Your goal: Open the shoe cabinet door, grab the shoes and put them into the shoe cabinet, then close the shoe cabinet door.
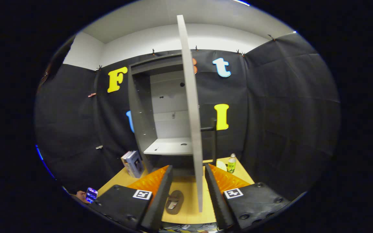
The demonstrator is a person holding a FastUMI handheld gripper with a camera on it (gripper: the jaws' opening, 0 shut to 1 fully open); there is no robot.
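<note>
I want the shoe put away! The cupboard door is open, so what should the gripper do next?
Probably lower the open gripper onto the brown shoe lying on the wooden table between its fingers, since the grey cabinet door stands swung open and the shelf is bare.

The wooden table (186, 207) carries a shoe (174, 202), books (132, 163), a bottle (231, 163) and the cabinet (160, 110).

The open cabinet door (191, 106), seen edge-on, hides the right part of the shoe cabinet (160, 106) interior from you — and most of its handle (210, 129). Your gripper (188, 189) fingers, spread apart, cover part of the table (186, 200). The books (133, 163) — too small to read.
</note>
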